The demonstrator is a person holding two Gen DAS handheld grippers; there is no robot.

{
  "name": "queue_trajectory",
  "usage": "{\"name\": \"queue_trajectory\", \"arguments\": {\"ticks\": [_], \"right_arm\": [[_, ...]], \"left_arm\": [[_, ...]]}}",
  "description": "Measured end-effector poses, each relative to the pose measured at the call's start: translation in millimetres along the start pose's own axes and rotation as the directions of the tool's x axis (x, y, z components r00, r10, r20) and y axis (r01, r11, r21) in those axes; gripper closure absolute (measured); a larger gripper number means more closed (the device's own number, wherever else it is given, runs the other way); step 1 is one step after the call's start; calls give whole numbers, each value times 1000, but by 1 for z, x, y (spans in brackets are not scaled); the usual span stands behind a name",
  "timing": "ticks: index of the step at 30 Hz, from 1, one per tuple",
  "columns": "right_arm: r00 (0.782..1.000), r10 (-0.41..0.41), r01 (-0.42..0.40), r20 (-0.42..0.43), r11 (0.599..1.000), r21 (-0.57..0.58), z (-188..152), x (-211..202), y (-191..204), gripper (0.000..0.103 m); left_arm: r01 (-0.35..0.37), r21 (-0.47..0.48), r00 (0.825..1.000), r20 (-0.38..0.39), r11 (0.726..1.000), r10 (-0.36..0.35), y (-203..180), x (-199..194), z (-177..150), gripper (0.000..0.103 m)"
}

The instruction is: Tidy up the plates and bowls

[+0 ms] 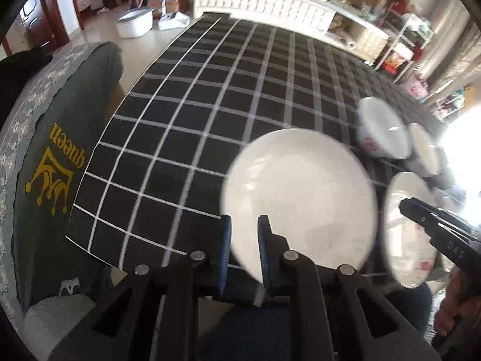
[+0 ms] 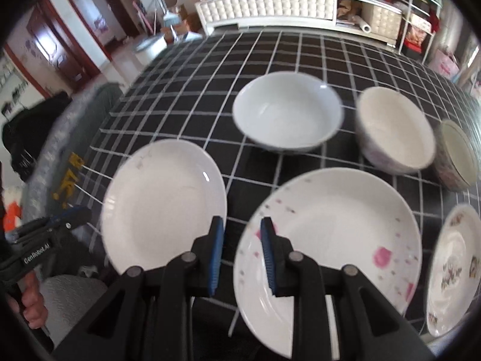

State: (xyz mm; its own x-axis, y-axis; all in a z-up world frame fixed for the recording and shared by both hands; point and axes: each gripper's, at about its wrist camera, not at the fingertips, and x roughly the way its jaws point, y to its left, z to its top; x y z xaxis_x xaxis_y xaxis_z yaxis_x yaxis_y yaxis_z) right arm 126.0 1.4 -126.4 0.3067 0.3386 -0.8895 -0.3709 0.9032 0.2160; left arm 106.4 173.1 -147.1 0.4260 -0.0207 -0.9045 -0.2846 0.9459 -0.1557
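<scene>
Left gripper [image 1: 244, 234]: black body with two angled link arms per side, each pivot capped by a round silver pin. The fingers [image 1: 226, 246] carry blue ribbed pads on their inner faces. Seen from the right wrist camera at 9 o'clock, its black handle bears white "GenRobot.AI" lettering.

Right gripper [image 2: 242, 237]: identical construction, with black linkage, four silver pivot pins and blue ribbed pads on the fingers [image 2: 217, 255]. Seen from the left wrist camera at 3 o'clock, its black side shows faint pale lettering, partly readable as "DAS".
</scene>
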Motion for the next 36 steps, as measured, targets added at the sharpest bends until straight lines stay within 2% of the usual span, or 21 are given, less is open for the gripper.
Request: {"name": "queue_trajectory", "arguments": {"ticks": [5,10,17,25,29,36], "right_arm": [[999,-12,10,46,999,40,-12,-28,-24,74],[997,-47,42,63,995,91,-25,-40,-57,74],[996,-82,76,42,987,144,-46,-45,-98,73],[995,-96,89,37,983,161,-52,-44,-115,74],[994,-104,99,23,982,163,-54,-38,-122,74],[991,-130,126,15,981,147,-48,-27,-129,74]], "left_arm": [[107,85,994,17,991,-109,-51,-22,-7,87],[154,169,988,-20,973,-153,-99,-15,-21,87],[202,198,978,-97,959,-186,-139,15,-34,87],[214,206,970,-162,955,-183,-154,46,-39,87],[254,198,960,-173,947,-221,-157,53,-37,87],[202,230,971,-175,952,-164,-164,69,-28,87]]}}
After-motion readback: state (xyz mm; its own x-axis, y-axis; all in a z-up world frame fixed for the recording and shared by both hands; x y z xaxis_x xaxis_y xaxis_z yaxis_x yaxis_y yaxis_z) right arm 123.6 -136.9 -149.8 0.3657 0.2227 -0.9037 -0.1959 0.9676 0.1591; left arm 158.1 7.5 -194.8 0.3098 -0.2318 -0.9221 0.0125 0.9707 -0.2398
